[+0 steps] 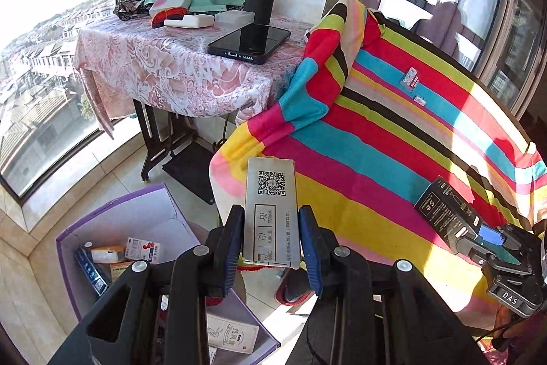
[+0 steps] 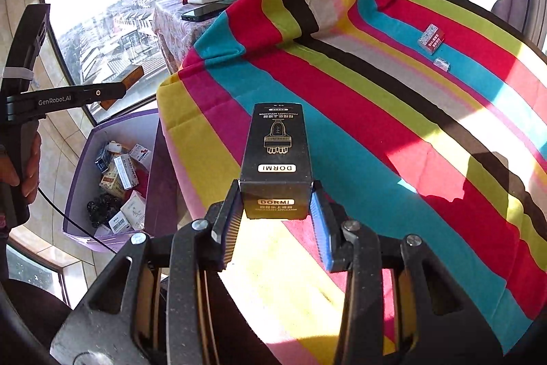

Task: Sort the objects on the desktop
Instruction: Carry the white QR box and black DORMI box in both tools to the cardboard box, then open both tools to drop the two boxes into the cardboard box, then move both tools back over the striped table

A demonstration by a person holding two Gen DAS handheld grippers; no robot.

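Cardboard, light and stiff but crushable, fills both tongs: the left tongs [image 1: 271, 236] clamp a grey QR-code carton [image 1: 270, 211] by its long sides above the purple bin [image 1: 68, 248], the right tongs [image 2: 277, 211] pinch a black DORMI box [image 2: 277, 156] over the striped worktop [image 2: 393, 132].

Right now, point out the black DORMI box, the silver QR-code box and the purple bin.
black DORMI box [image 2: 276, 156]: right wrist view, top face.
silver QR-code box [image 1: 271, 211]: left wrist view, printed face.
purple bin [image 2: 82, 173]: right wrist view, left inner wall.
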